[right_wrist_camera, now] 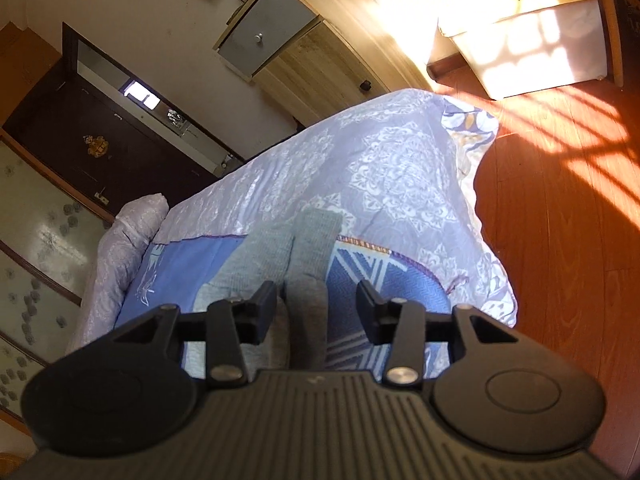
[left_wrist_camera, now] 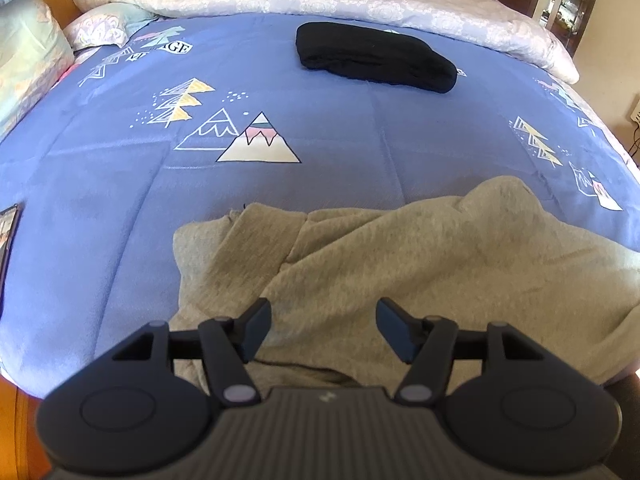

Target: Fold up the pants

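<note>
Left gripper point(left_wrist_camera: 324, 330): jaws apart, nothing between them, hovering over the near part of the pants point(left_wrist_camera: 360, 272). The pants are beige-grey knit, lying rumpled on the blue bedspread point(left_wrist_camera: 120, 168), directly ahead of and beneath the jaws, spreading off to their right. One cloth edge runs ahead-left of the left jaw.

Right gripper point(right_wrist_camera: 316, 308): jaws apart, empty. Two leg ends of the pants point(right_wrist_camera: 280, 252) extend straight ahead from between the jaws toward the bed's edge, lying side by side and touching; cuffs sit at the far end over the pale patterned quilt point(right_wrist_camera: 400, 168).

Far ahead of the left jaws, well apart from the pants: a folded black garment point(left_wrist_camera: 376, 58).

Handling judgement: soft, limp, light fabric, probably sweatpant knit, not slippery, not fragile. It will drape and bunch, so a pinch at one point drags the rest. Best hold likely at edges: waistband or a side seam with the left jaws, both cuffs together with the right. Pinch through all layers or the lower one is left behind. Fold not yet begun; cloth needs flattening first
</note>
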